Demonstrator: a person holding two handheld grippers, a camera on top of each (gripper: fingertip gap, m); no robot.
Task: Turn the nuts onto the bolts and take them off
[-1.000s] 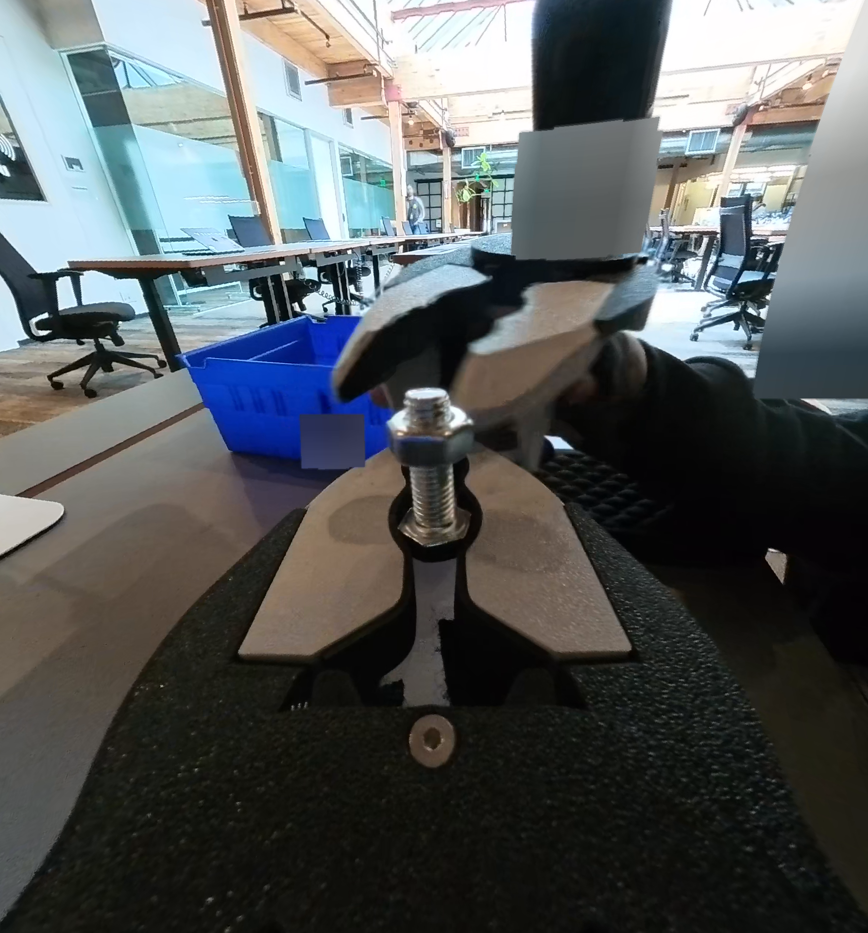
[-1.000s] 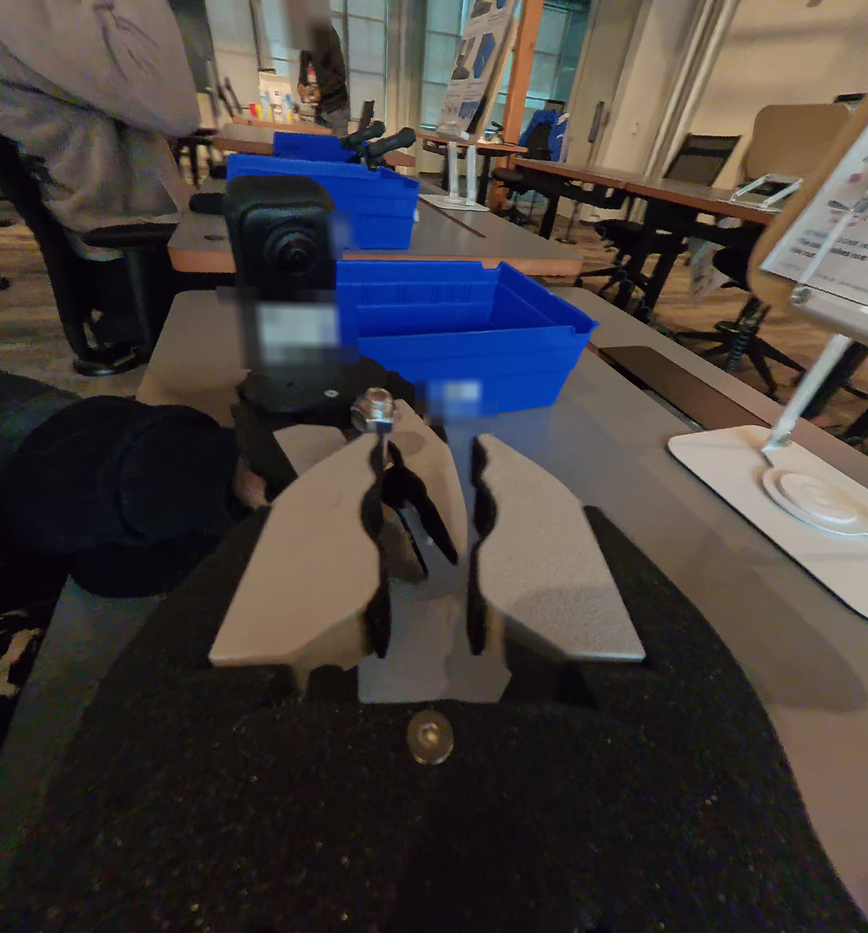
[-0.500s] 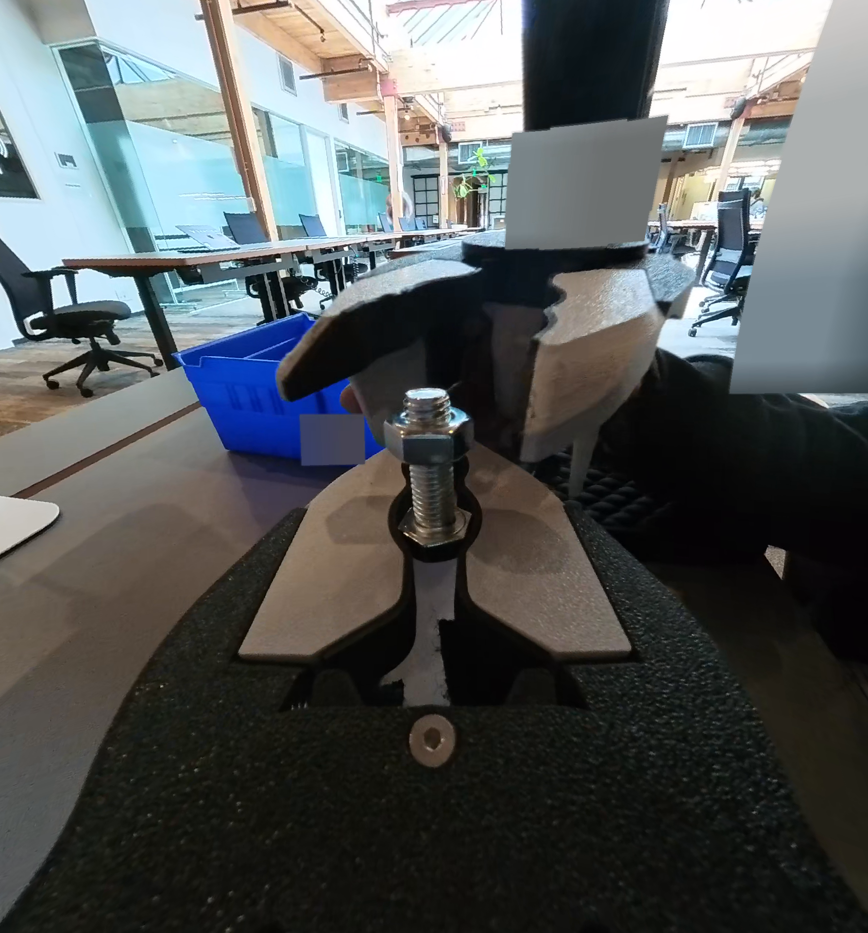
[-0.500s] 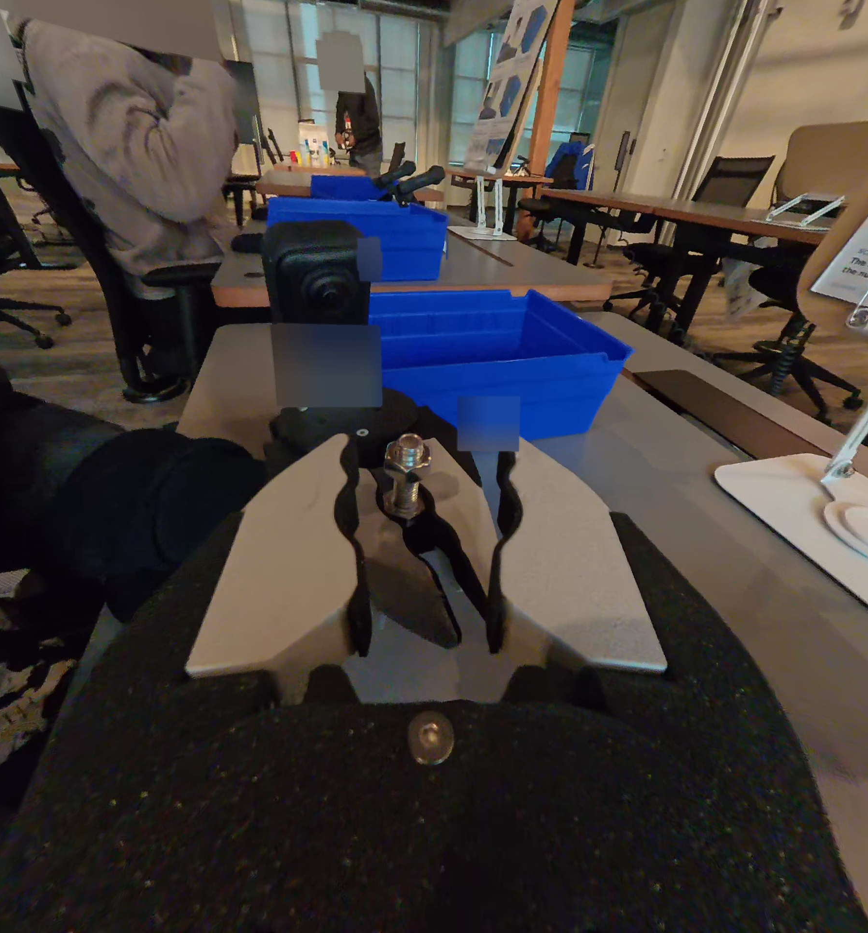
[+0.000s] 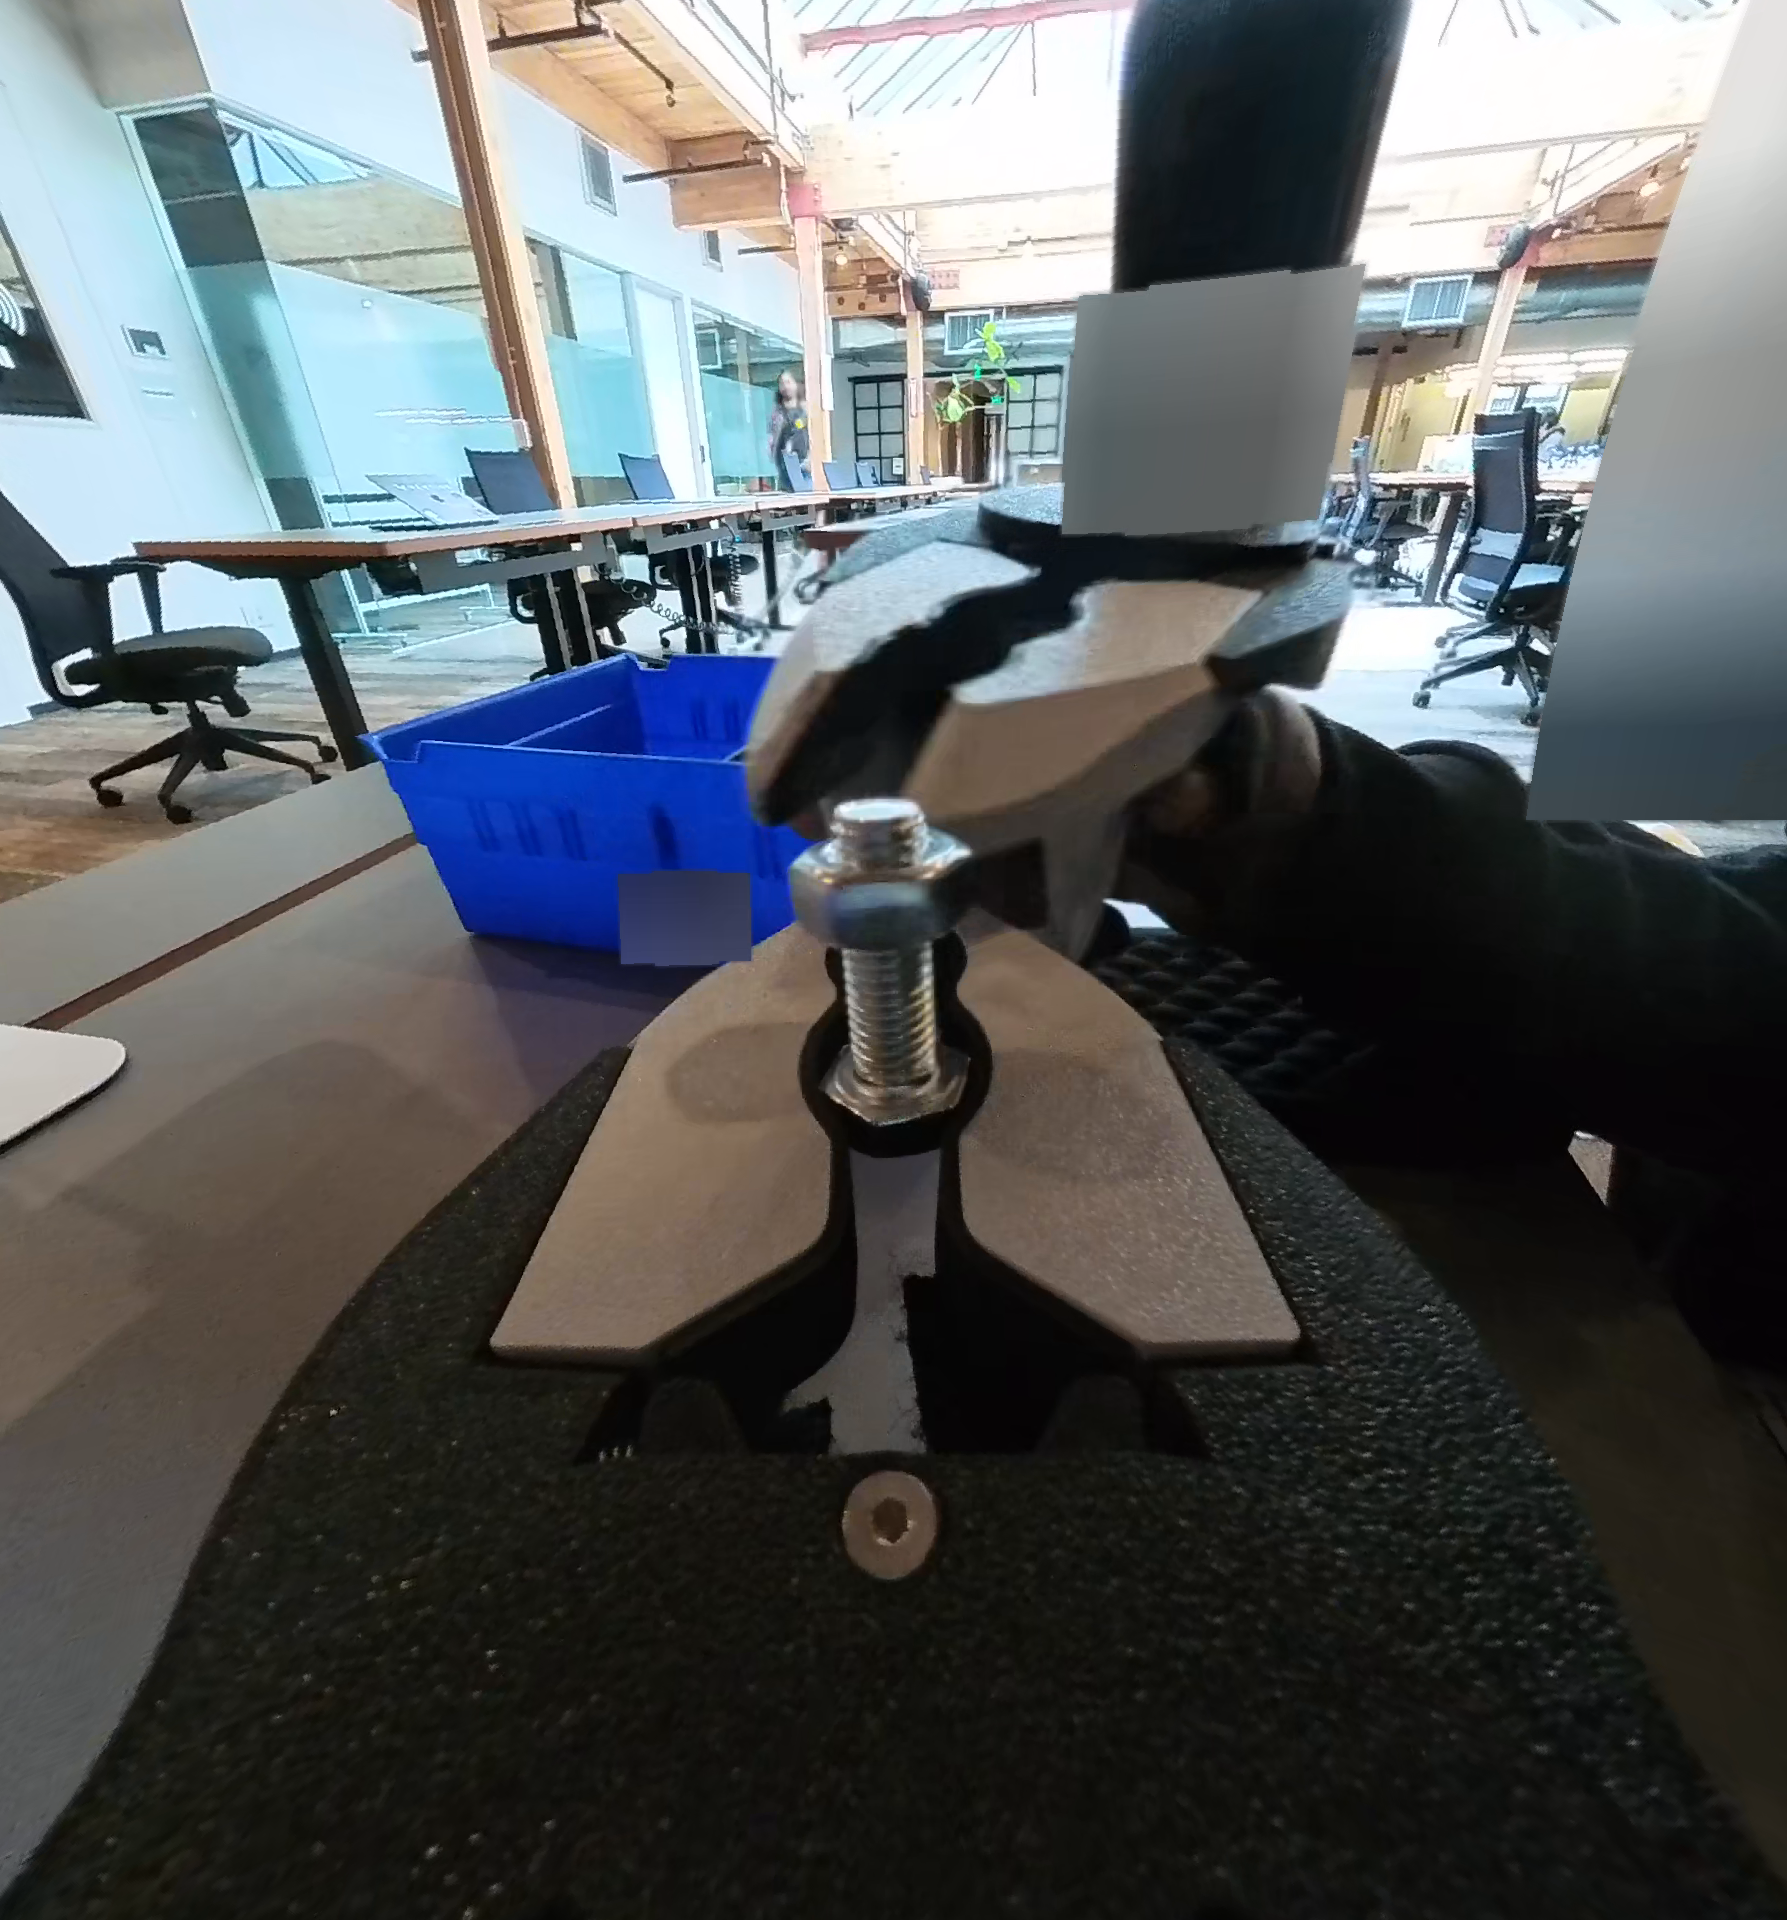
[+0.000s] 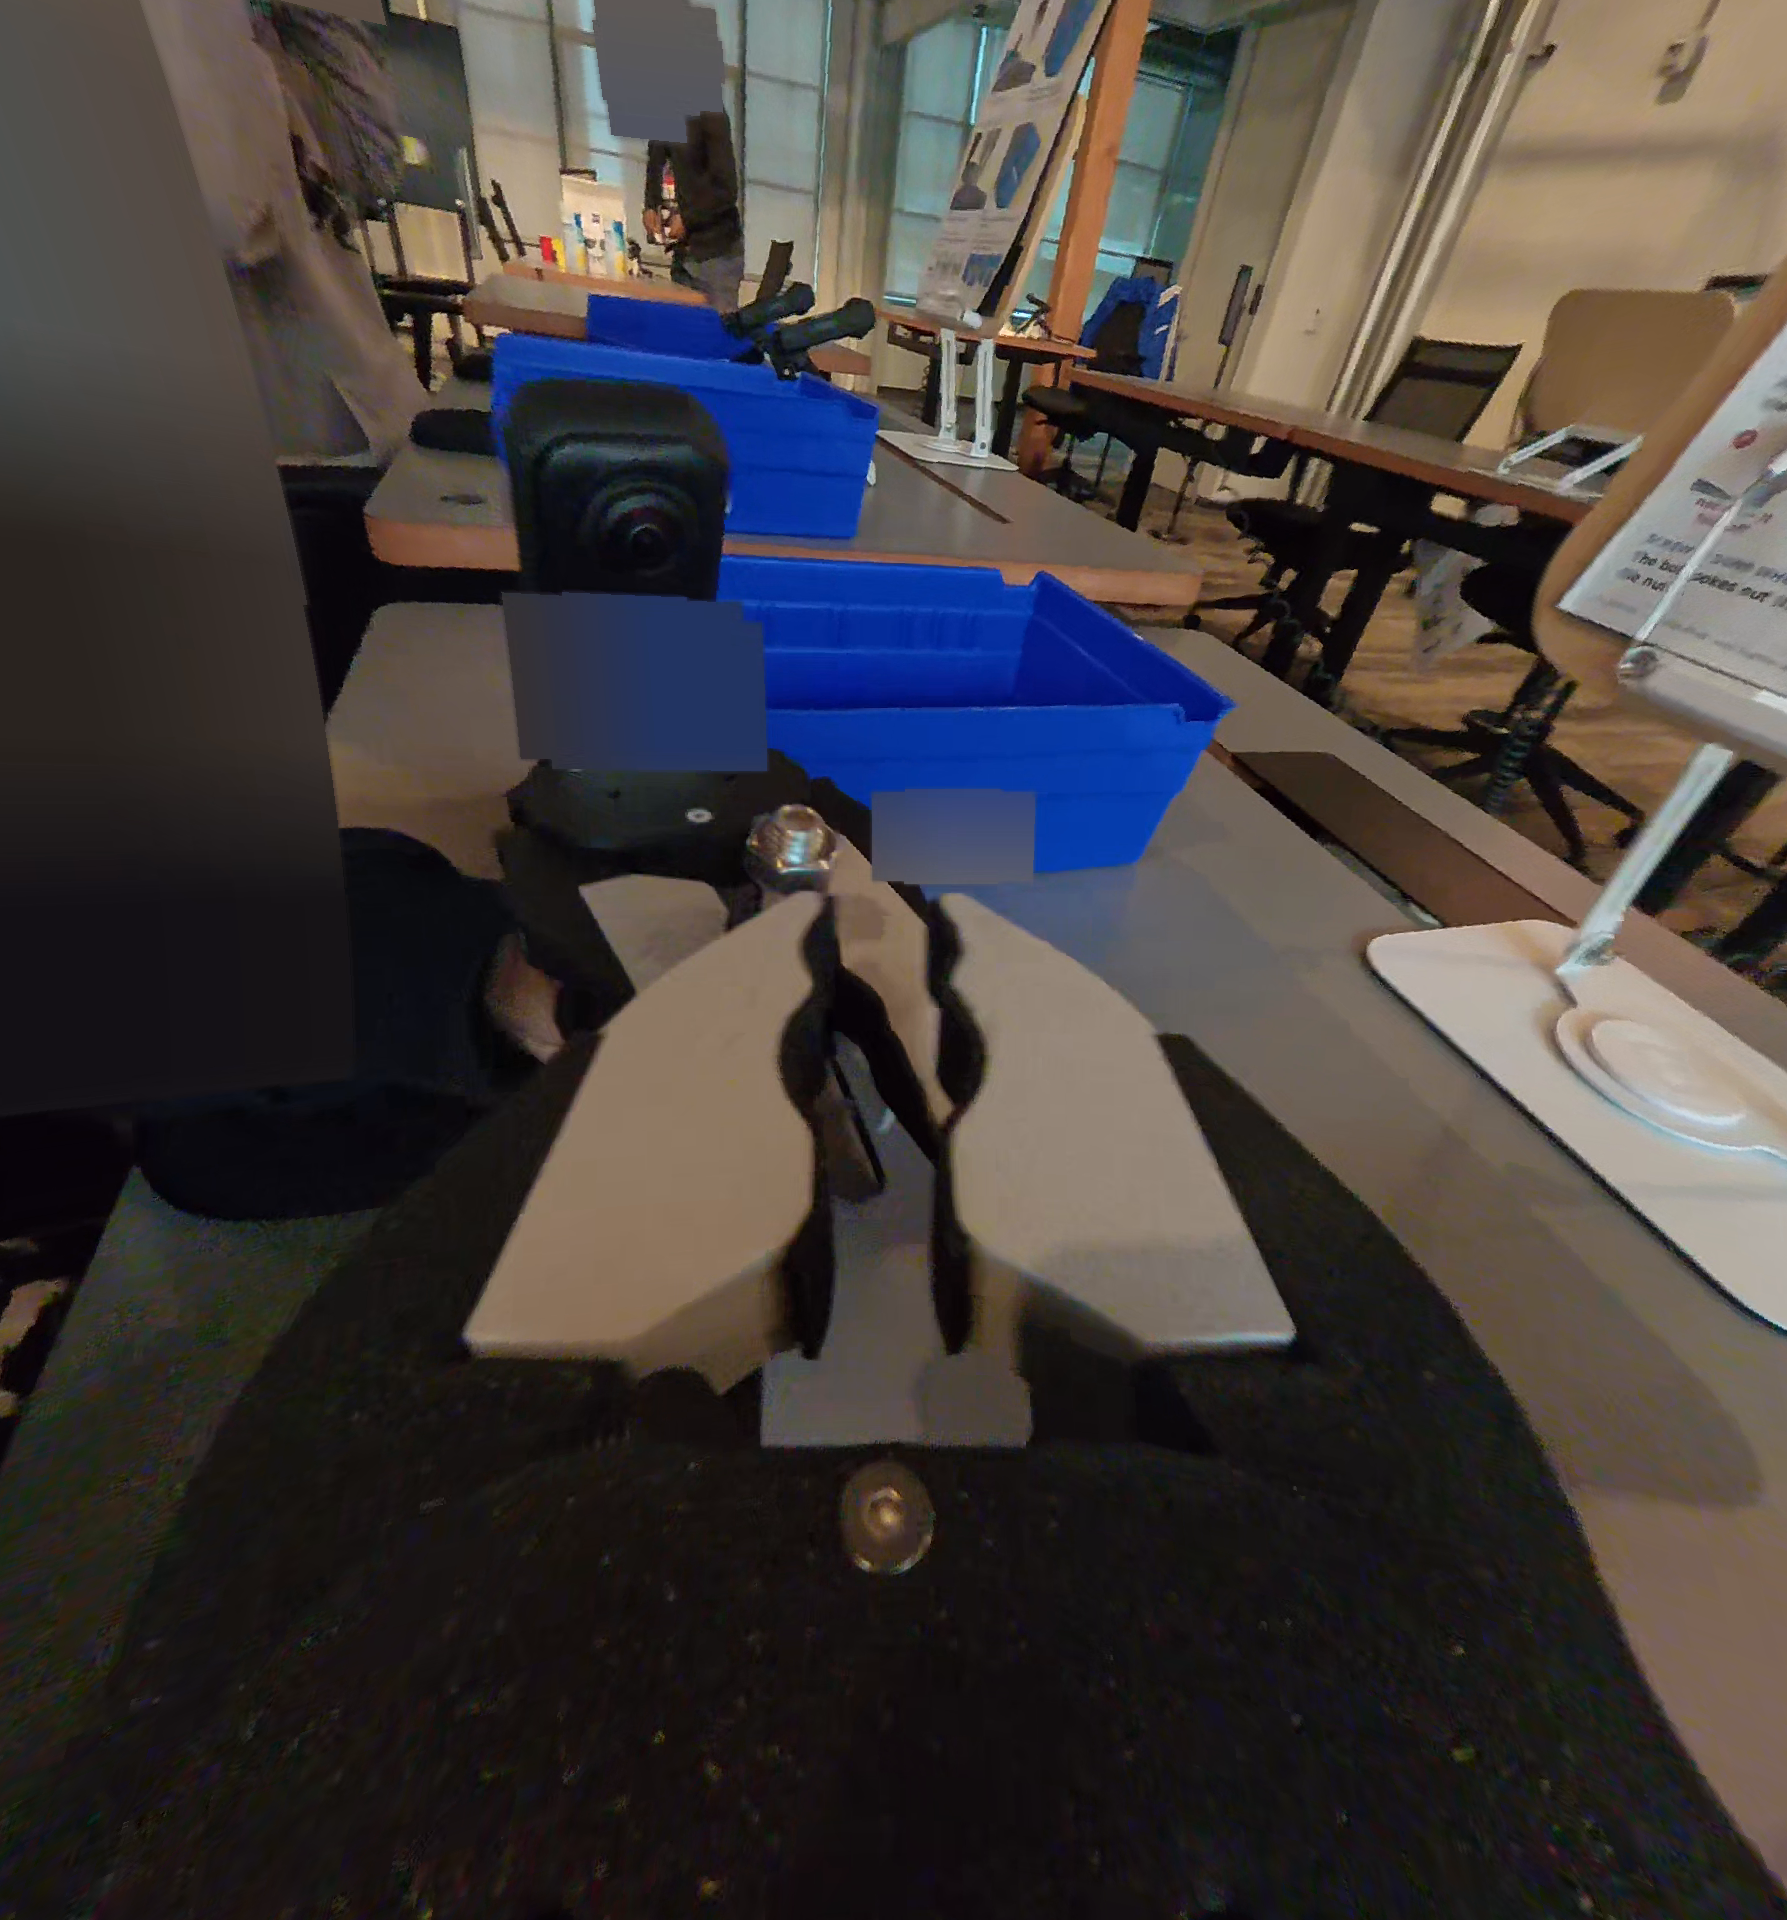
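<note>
In the left wrist view my left gripper [image 5: 891, 1003] is shut on the head of a silver bolt [image 5: 887, 1023] and holds it upright. A silver nut [image 5: 884, 883] sits near the bolt's top, with the thread end showing above it. My right gripper [image 5: 982, 717] hangs tilted just above and behind the nut. In the right wrist view the right gripper [image 6: 884, 914] has a narrow gap between its fingers and holds nothing. The nut [image 6: 790, 847] sits just past its left fingertip [image 6: 764, 956], outside the gap. The left gripper's camera [image 6: 619, 488] stands behind.
A blue bin [image 5: 598, 800] stands on the grey table behind the bolt and also shows in the right wrist view [image 6: 972, 727]. A white sign stand base [image 6: 1595, 1091] lies to the right. A black-sleeved arm [image 5: 1491, 935] holds the right gripper. Desks and chairs stand beyond. The tips of one gripper are about 5 centimeters away from the tips of the other.
The right gripper stood wide open around the bolt half a second ago. Now its jaws are closer together, it is tilted, and the nut is off to its left. The left gripper has stayed put.
</note>
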